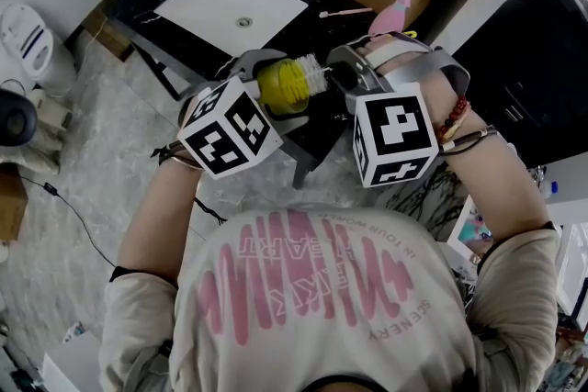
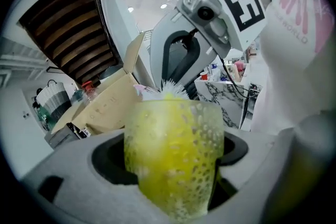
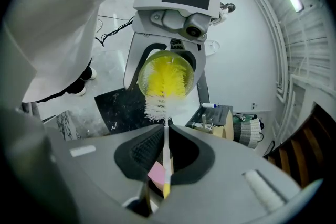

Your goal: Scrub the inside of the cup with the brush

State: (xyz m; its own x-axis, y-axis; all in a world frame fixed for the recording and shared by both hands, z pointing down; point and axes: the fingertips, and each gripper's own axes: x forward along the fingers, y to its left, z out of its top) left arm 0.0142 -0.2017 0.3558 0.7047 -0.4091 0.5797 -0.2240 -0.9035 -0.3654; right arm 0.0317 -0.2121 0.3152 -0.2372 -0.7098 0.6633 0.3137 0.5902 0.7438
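my left tongs (image 2: 169, 181) clamp the cup (image 2: 173, 128). my right tongs (image 3: 165, 157) pinch the brush (image 3: 161, 105), bristles inside the cup

Dimpled clear cup (image 2: 173, 160) held sideways, yellow-white brush (image 3: 164, 89) head apparently inside

The cup (image 1: 287, 84) sits in the left gripper (image 2: 173, 160), left of the right gripper (image 3: 165, 152), whose brush (image 3: 164, 107) reaches into it; the sink (image 1: 234, 9) lies beyond.
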